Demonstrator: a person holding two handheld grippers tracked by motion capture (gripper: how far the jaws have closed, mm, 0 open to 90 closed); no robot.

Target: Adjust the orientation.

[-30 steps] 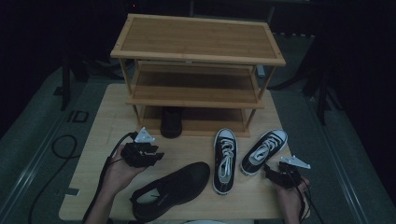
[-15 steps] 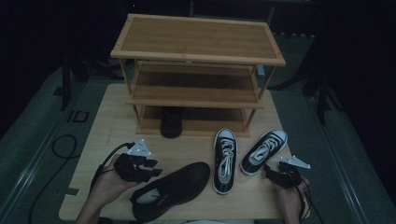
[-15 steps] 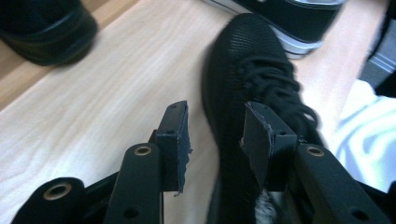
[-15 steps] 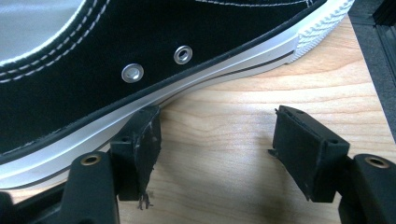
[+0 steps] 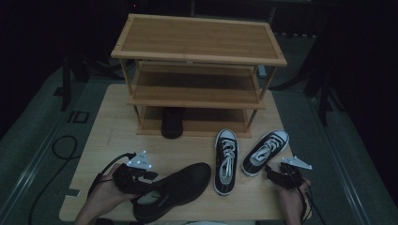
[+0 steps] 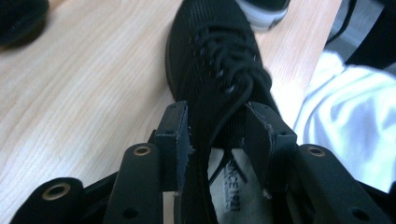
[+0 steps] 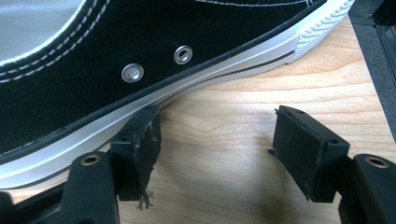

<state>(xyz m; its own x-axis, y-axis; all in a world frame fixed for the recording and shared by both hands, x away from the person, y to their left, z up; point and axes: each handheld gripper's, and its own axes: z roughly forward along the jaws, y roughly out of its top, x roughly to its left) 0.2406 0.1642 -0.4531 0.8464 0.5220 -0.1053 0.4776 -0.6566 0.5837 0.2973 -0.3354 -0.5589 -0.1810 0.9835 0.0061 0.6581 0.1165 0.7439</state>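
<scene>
Since the earlier frame the left tool [image 5: 141, 180] has slid from beside the black shoe [image 5: 173, 190] toward the table's near edge and onto the shoe's heel end. Its jaws, which have just been closing a little, now straddle one side of the collar and the tongue [image 6: 205, 140]; whether the pads press on it I cannot tell. The black shoe lies on its sole at the front of the table [image 5: 112, 126], toe pointing toward the two black-and-white sneakers [image 5: 226, 161]. The right tool [image 7: 212, 154] rests with its jaws spread apart over bare wood, one pad just beside the right sneaker's [image 5: 265, 152] white sole. Behind stands the wooden shoe rack [image 5: 199, 51], a dark shoe [image 5: 172, 123] on its lowest shelf.
</scene>
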